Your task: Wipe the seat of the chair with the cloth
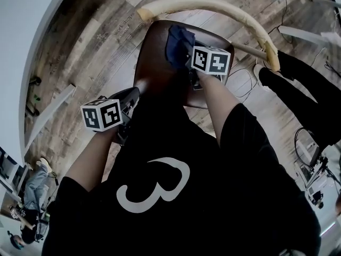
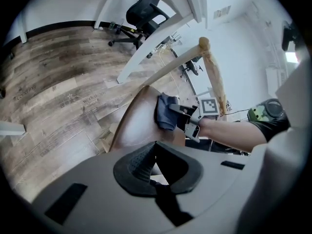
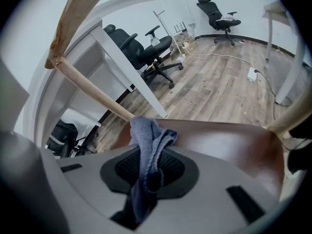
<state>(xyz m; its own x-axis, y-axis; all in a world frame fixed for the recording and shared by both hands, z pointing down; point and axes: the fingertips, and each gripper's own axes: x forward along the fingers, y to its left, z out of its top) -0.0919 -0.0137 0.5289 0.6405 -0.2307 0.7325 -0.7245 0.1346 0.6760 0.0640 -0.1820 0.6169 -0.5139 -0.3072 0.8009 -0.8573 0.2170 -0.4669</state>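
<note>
Right gripper (image 3: 146,172): jaws clamped on a blue-grey bunched fabric cloth (image 3: 145,145). A fold of it runs down between the dark pads and the rest bulges out past the tips. Left gripper (image 2: 155,167): jaws drawn narrow, pads almost meeting, nothing gripped between them; only a sliver of pale surface shows through the gap. Head view: the cloth (image 1: 178,42) sits over the far half of the glossy dark-brown wooden chair seat (image 1: 154,63), on the side toward the backrest, with the right gripper (image 1: 187,57) directly behind it. The left gripper view shows the cloth (image 2: 165,112) against the seat surface (image 2: 139,123); firm contact cannot be confirmed. The left gripper (image 1: 134,94) is at the seat's near-left edge, well apart from the cloth. A pale curved wooden back rail (image 1: 213,5) arcs round the far side of the seat. The chair stands on a grey-brown wood-plank floor (image 1: 90,41). Black wheeled office chairs (image 3: 144,50) stand beside a white desk (image 3: 112,57) in the background.
</note>
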